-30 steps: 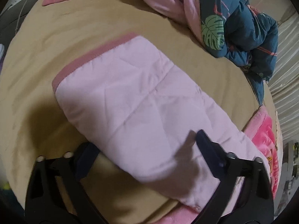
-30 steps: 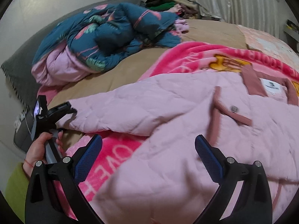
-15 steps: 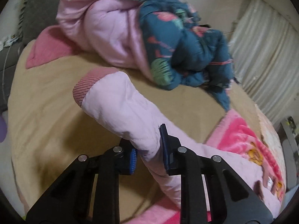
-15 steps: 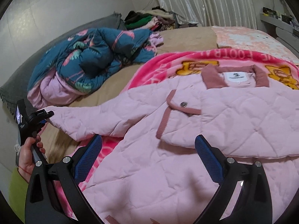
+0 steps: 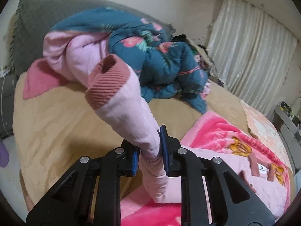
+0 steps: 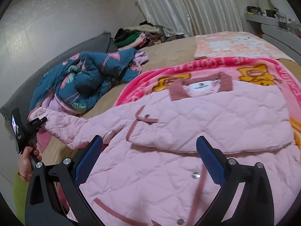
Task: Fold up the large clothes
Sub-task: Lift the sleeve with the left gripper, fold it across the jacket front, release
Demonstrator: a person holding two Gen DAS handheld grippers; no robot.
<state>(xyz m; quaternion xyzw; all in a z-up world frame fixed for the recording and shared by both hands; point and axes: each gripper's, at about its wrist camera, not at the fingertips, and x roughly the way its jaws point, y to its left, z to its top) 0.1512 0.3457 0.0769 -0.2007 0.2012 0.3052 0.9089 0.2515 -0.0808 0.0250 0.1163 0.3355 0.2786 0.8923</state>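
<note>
The left gripper [image 5: 149, 155], wide open over the flat sleeve [image 5: 129, 113] a second ago, now pinches it and lifts it off the bed [image 5: 56, 116], ready to fold across the jacket [image 6: 188, 141]. The right gripper [image 6: 150, 162] hovers spread wide and empty above the jacket's front.

Pale pink quilted jacket [image 6: 188, 131] with dusty-rose cuff [image 5: 107, 82]; teal floral duvet [image 5: 150, 56]; hot-pink cartoon blanket [image 6: 207, 66].

Jacket spread on a blanket on the bed

The jacket [image 6: 197, 131] lies on the blanket [image 6: 263, 64]; its sleeve [image 5: 131, 113] runs toward nine o'clock, the quilt [image 6: 84, 81] at ten, the clothes pile [image 6: 139, 35] at twelve.
</note>
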